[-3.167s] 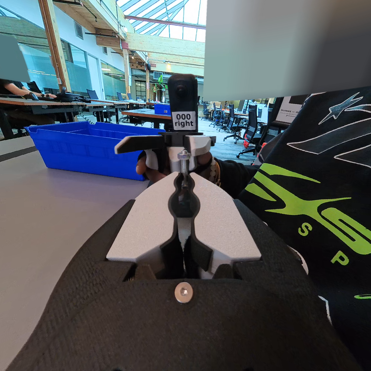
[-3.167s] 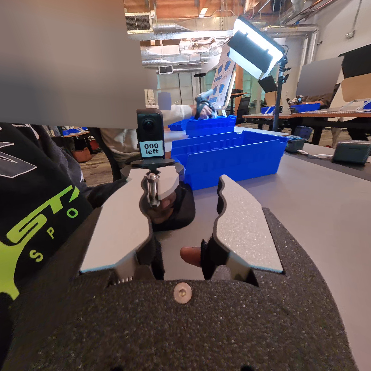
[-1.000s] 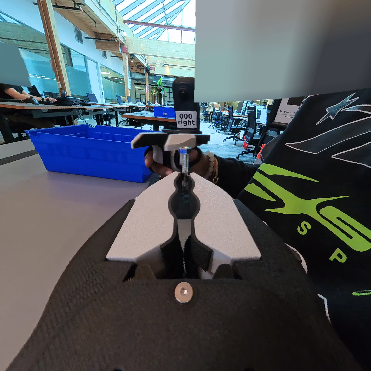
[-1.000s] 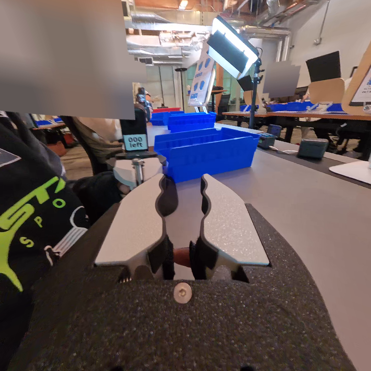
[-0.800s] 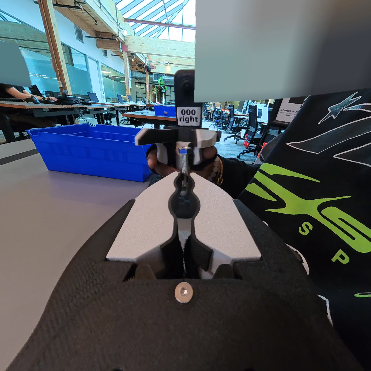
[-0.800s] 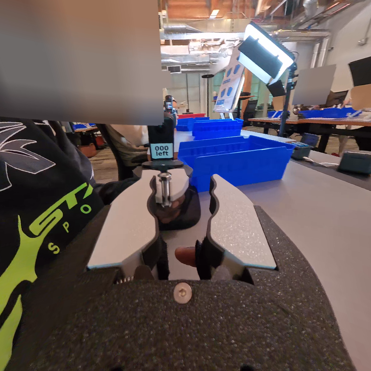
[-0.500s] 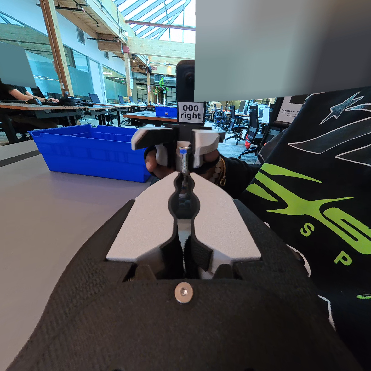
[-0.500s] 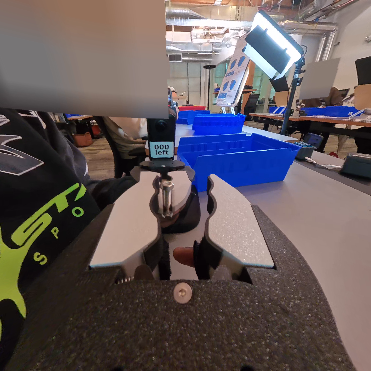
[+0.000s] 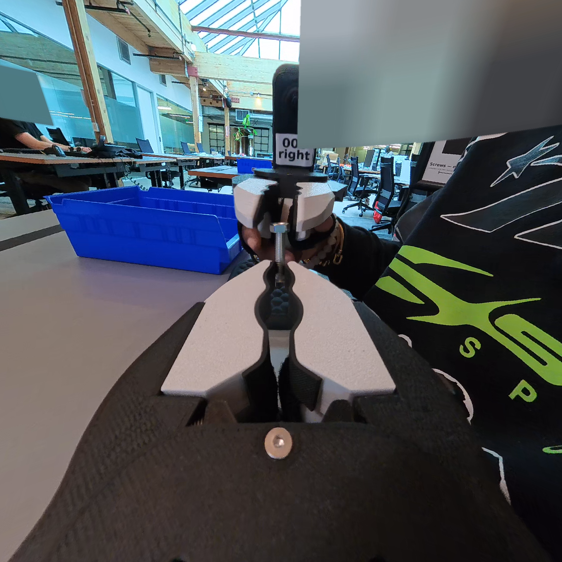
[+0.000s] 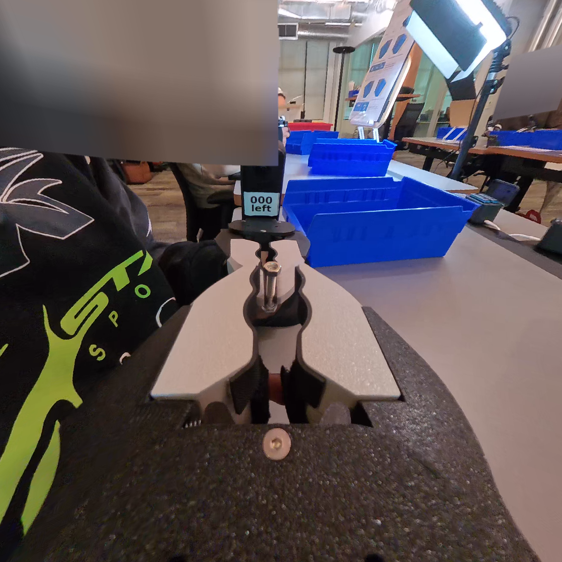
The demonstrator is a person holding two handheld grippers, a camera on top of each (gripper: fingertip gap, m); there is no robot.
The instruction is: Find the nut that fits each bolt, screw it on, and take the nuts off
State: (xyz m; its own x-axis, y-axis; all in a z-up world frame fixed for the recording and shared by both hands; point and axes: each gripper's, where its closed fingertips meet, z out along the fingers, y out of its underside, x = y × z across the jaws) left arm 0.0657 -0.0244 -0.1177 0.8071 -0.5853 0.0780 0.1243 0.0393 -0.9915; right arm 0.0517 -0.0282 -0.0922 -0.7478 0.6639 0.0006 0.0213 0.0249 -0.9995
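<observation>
Silver bolt [image 9: 278, 243] is showing bright metal at frame centre. Gripper fingers [image 9: 231, 328] are appearing pale grey on speckled black bodies. Blue bin [image 9: 146, 231] is sitting upper left on the grey bench [image 9: 60, 319]. Black garment [image 9: 474, 273] at right is displaying lime-green and white graphics.

The silver bolt [image 9: 279, 243] stands upright in the air above the table, its threaded shank pinched near the lower end between the tips of the left gripper [image 9: 278, 267]. A silver hex nut [image 10: 272, 268] sits at the bolt's top end. The right gripper's fingers [image 10: 316, 292] flank the shank, without clearly pressing on it.
</observation>
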